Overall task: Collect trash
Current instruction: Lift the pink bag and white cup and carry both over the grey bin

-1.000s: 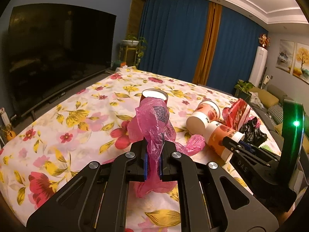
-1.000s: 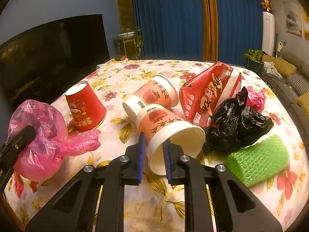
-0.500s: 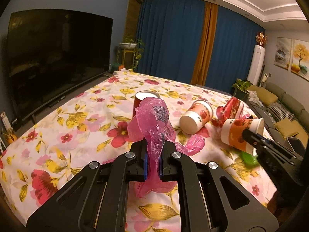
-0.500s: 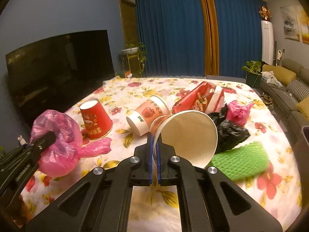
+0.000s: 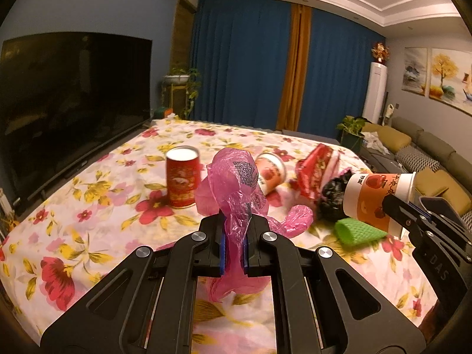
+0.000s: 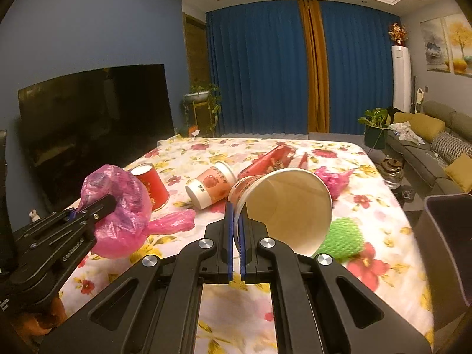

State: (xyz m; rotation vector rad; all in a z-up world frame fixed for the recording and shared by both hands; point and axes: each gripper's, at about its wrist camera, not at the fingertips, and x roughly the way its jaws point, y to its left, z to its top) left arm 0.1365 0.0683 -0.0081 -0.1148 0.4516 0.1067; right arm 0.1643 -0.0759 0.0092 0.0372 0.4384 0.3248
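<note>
My left gripper point(image 5: 234, 237) is shut on a crumpled pink plastic bag point(image 5: 233, 185), held above the flowered tablecloth point(image 5: 97, 200); the bag also shows in the right wrist view point(image 6: 118, 206). My right gripper point(image 6: 235, 230) is shut on the rim of an orange-and-white paper cup point(image 6: 289, 206), lifted off the table with its mouth toward the camera; the cup shows at the right of the left wrist view point(image 5: 377, 197). On the table lie a red cup point(image 5: 181, 181), a tipped apple-print cup point(image 6: 211, 188), a red snack wrapper point(image 5: 317, 174), a black bag point(image 5: 332, 200), a green foam net point(image 6: 342, 236) and a second pink bag point(image 6: 334, 180).
A dark bin's rim point(image 6: 448, 236) stands off the table's right edge. A large TV point(image 5: 67, 109) lines the left wall. Blue curtains point(image 6: 265, 70) hang behind, and a sofa point(image 5: 427, 153) runs along the right. A potted plant point(image 6: 374, 129) stands past the far right corner.
My right gripper closed on the paper cup's rim and lifted it off the table, up and to the right. My left gripper rose a little, still holding the pink bag.
</note>
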